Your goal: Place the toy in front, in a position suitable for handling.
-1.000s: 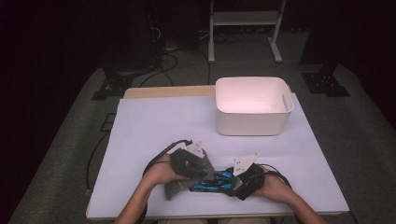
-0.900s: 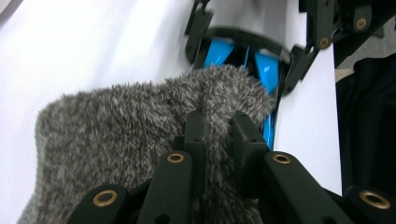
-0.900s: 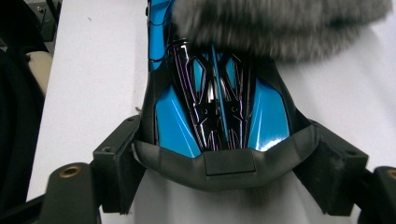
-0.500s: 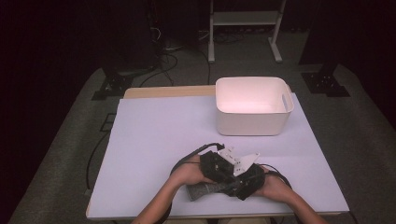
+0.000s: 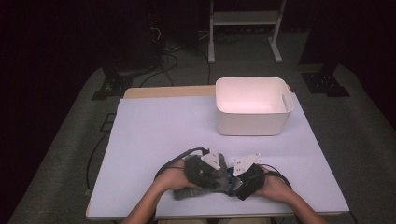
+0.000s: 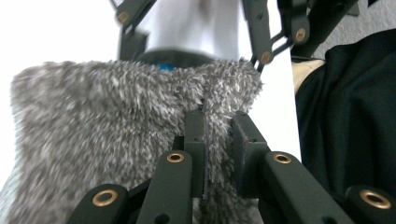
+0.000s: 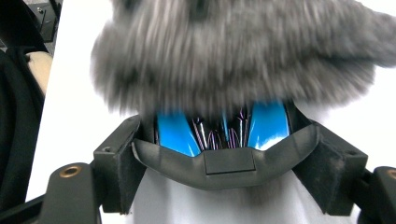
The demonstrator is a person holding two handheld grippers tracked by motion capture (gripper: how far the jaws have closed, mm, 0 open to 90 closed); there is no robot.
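Bin: the white plastic rectangular bin (image 5: 252, 105) stands on the table (image 5: 154, 126) well beyond both my hand-held grippers; nothing visible inside.
Left hand-held gripper (image 6: 215, 140): clenched on a fold of the fuzzy grey sock (image 6: 107, 135).
Right hand-held gripper (image 7: 219, 154): jaws wide, grasping the dark grey-rimmed blue object (image 7: 219, 133) at the sock's opening.
Change: my left hand-held gripper has come across from the left, now against my right.

bin (image 5: 252, 116) behind, sock (image 5: 205, 179) perhaps over brush (image 7: 219, 130)
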